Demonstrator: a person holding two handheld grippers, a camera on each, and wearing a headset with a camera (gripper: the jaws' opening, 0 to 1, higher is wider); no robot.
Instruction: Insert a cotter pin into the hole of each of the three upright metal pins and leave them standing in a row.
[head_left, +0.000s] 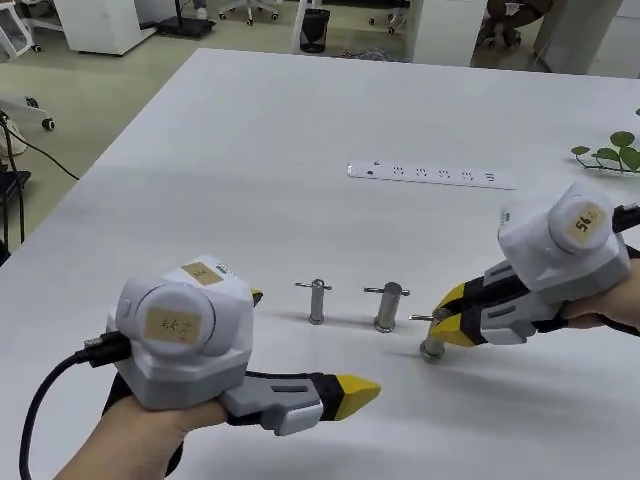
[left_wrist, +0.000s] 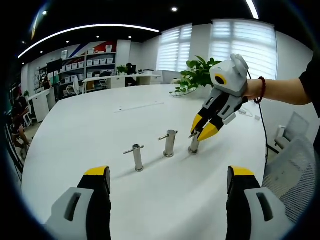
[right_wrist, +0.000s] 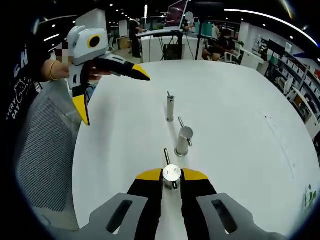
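Observation:
Three upright metal pins stand in a row on the white table (head_left: 250, 180). The left pin (head_left: 316, 301) and the middle pin (head_left: 387, 306) each carry a cotter pin crosswise near the top. My right gripper (head_left: 447, 317) is shut on the third pin (head_left: 432, 349), whose cotter pin (head_left: 421, 318) sticks out to the left. In the right gripper view the third pin's head (right_wrist: 171, 174) sits between the yellow jaws, the cotter pin (right_wrist: 166, 154) pointing forward. My left gripper (head_left: 308, 343) hovers open in front of the row, nothing between its jaws (left_wrist: 168, 177).
A white power strip (head_left: 430, 174) lies beyond the pins. A green plant (head_left: 610, 153) stands at the table's right edge. The table's left edge runs diagonally, with floor and office chairs beyond. Desks and shelves fill the room behind.

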